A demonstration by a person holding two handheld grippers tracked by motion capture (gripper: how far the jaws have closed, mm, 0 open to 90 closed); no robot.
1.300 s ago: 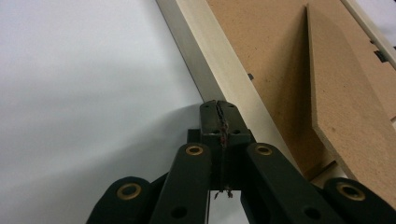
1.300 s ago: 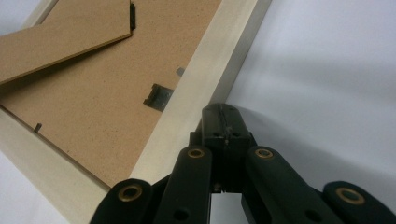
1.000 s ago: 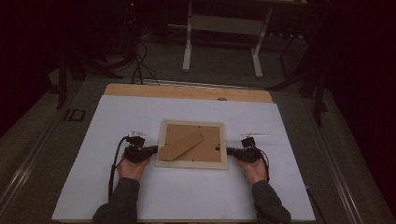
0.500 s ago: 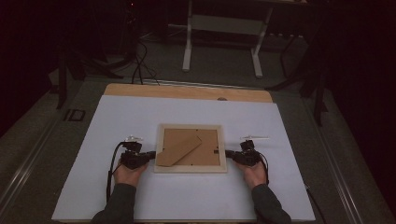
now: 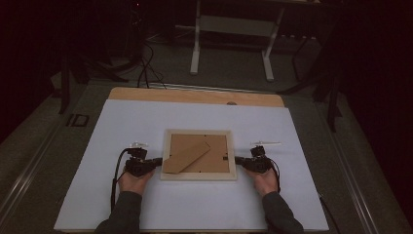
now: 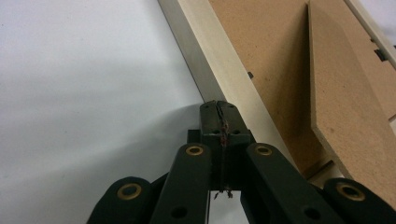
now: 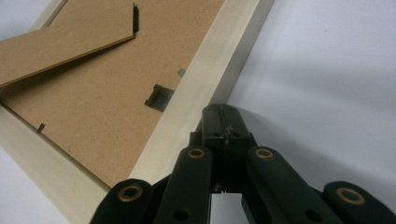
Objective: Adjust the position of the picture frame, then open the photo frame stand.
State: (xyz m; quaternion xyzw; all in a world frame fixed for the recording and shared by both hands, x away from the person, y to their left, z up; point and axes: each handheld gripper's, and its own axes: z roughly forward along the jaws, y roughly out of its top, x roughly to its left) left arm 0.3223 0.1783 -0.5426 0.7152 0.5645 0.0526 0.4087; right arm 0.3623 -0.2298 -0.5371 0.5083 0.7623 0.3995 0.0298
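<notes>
frame (image 5: 198,155) face-down, frame centre | left gripper (image 5: 157,161), right gripper (image 5: 238,159): jaws closed empty, tips at side edges | backing not yet opened

1. One marking can be read: the two large pale letters "ID" on a dark plate (image 5: 78,120), seen in the high view, lying on the grey surface just left of the white table's far left corner.
2. The picture frame's back carries no readable writing.
</notes>
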